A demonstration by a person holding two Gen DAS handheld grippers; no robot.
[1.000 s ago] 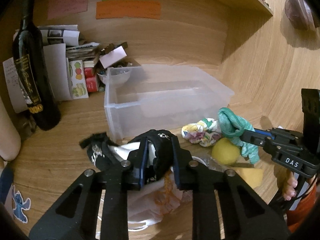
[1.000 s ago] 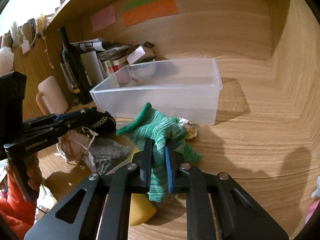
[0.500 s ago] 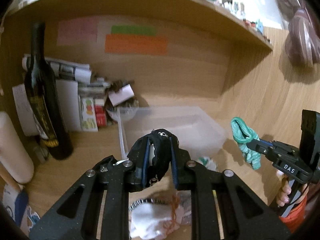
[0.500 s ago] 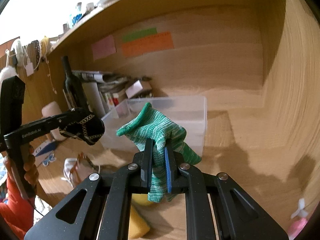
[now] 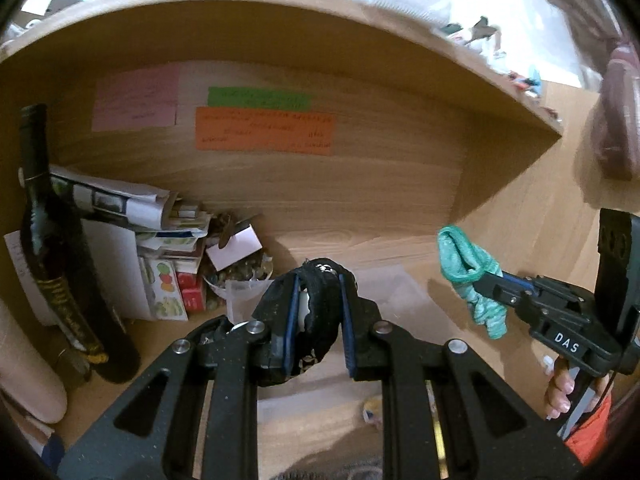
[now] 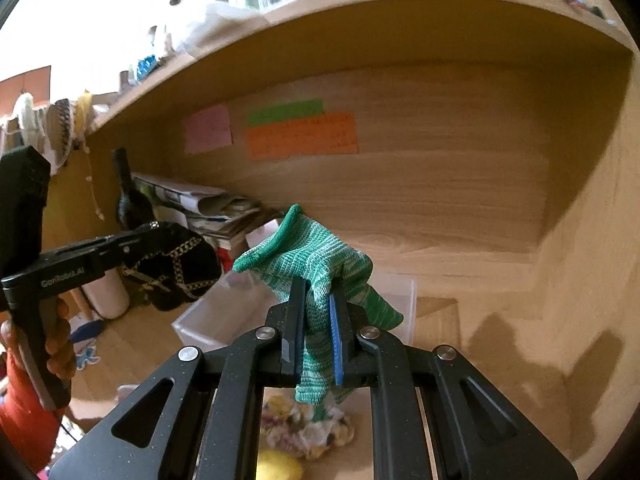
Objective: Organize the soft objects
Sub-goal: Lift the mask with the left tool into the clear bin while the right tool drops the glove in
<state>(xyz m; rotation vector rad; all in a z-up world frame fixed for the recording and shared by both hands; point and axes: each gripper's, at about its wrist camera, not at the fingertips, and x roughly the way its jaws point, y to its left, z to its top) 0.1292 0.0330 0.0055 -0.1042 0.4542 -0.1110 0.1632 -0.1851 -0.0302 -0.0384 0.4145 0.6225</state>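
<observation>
My left gripper (image 5: pixel 318 316) is shut on a black patterned cloth (image 5: pixel 320 304) and holds it in the air above the near edge of the clear plastic bin (image 5: pixel 392 300). The cloth shows in the right wrist view (image 6: pixel 176 268) with a gold chain pattern. My right gripper (image 6: pixel 314 320) is shut on a green knit glove (image 6: pixel 320 252) and holds it up over the bin (image 6: pixel 224 316). The glove also shows in the left wrist view (image 5: pixel 468 268), to the right of the bin.
A dark wine bottle (image 5: pixel 52 248) stands at the left with stacked papers and small boxes (image 5: pixel 160 280) beside it. A floral cloth (image 6: pixel 304 428) and a yellow ball (image 6: pixel 276 468) lie on the wooden desk below my right gripper. A shelf (image 5: pixel 280 36) runs overhead.
Both grippers have risen from the desk with their cloths and now hang over the bin. The pile of soft things has dropped below the view.
</observation>
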